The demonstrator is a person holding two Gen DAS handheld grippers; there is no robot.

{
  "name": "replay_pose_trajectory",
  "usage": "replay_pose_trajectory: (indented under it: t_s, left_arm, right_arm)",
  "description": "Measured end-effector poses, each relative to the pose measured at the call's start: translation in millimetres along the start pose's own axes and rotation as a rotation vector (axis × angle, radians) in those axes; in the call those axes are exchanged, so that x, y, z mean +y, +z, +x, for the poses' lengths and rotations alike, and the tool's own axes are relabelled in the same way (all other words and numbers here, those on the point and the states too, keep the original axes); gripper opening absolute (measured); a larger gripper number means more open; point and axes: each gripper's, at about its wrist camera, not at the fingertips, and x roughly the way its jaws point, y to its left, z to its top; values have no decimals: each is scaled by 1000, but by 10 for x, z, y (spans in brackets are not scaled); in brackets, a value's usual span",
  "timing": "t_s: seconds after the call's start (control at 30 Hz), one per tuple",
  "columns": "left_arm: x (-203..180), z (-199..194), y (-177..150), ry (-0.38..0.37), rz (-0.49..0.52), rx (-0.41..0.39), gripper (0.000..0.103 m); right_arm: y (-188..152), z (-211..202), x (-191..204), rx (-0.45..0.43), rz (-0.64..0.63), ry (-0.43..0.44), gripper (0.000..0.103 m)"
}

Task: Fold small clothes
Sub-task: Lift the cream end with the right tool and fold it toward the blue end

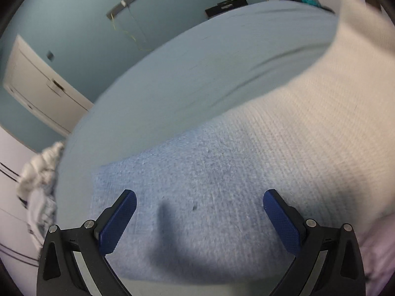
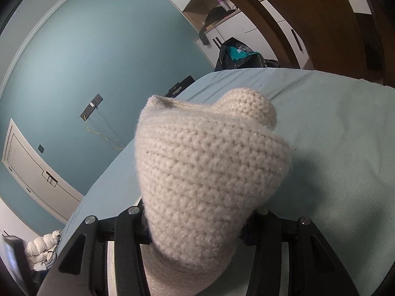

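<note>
A knit garment lies on the light blue bed sheet (image 1: pixel 185 74) in the left wrist view, with a blue part (image 1: pixel 197 172) below me and a cream part (image 1: pixel 308 135) that rises toward the upper right. My left gripper (image 1: pixel 200 204) hovers over the blue part, its blue pads (image 1: pixel 118 222) wide apart with nothing between them. In the right wrist view a bunched cream knit piece (image 2: pixel 209 167) is held up above the sheet (image 2: pixel 333 135). My right gripper (image 2: pixel 195 231) is shut on its lower end, and the fingertips are hidden by the knit.
A teal wall (image 2: pixel 98 49) with a white door (image 2: pixel 32 167) stands beyond the bed's left edge. A black bag (image 2: pixel 237 54) sits past the far end of the bed. A heap of white clothing (image 2: pixel 44 246) lies beside the bed at the lower left.
</note>
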Motion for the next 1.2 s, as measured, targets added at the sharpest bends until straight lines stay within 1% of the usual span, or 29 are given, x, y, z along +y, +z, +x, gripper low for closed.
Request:
replay_pose_trajectory:
  t_s: [0.03, 0.07, 0.17, 0.23, 0.33, 0.43, 0.57, 0.67, 0.73, 0.77, 0.8, 0.87, 0.93, 1.0, 1.03, 1.1, 1.17, 1.2]
  left_arm:
    - [-23, 8, -20, 10, 0, -18, 103]
    - [-11, 33, -31, 6, -16, -13, 103]
    - [129, 137, -37, -56, -81, 47, 103]
    - [211, 205, -45, -90, -107, 62, 103]
    - [342, 275, -102, -142, -153, 70, 103]
    - [439, 314, -140, -166, -166, 68, 103]
    - [570, 370, -153, -196, -180, 72, 103]
    - [792, 353, -141, -245, -228, 81, 103]
    - [1026, 296, -103, -278, -305, 60, 102]
    - [1142, 243, -77, -311, -345, 25, 102]
    - [1199, 189, -46, -337, -356, -5, 102]
    - [1162, 139, 25, -349, -313, -28, 102]
    - [972, 139, 60, -360, -220, -34, 102]
    - [792, 159, 33, -308, -165, -49, 101]
    - [745, 193, 13, -298, -155, -43, 101]
    - [706, 307, -21, -324, -178, -5, 101]
    - [776, 397, -53, -351, -199, 10, 101]
    - [845, 423, -13, -362, -184, 18, 100]
  right_arm:
    - [-11, 2, 13, -3, -9, -2, 43]
    - [-22, 2, 28, -7, -20, -5, 43]
    - [-38, -28, 63, -27, -49, 1, 43]
    - [-46, -84, 153, -53, -95, 3, 43]
    - [-61, -189, 407, -104, -211, 7, 43]
    - [-82, -313, 737, -151, -358, 16, 43]
    - [-124, -416, 1181, -171, -542, 2, 44]
    - [-141, -466, 1439, -187, -651, -16, 43]
    - [-84, -492, 1485, -184, -647, -11, 43]
    - [-47, -503, 1498, -180, -638, -8, 44]
    - [-12, -510, 1503, -175, -632, -2, 44]
    - [28, -514, 1470, -161, -610, 9, 44]
    - [52, -492, 1416, -145, -577, 10, 44]
    - [60, -468, 1379, -113, -534, 17, 44]
    - [68, -443, 1337, -87, -502, 29, 44]
    - [20, -396, 1271, -55, -466, 35, 44]
    - [2, -360, 1207, -42, -442, 32, 44]
    - [5, -374, 1189, -43, -430, 35, 44]
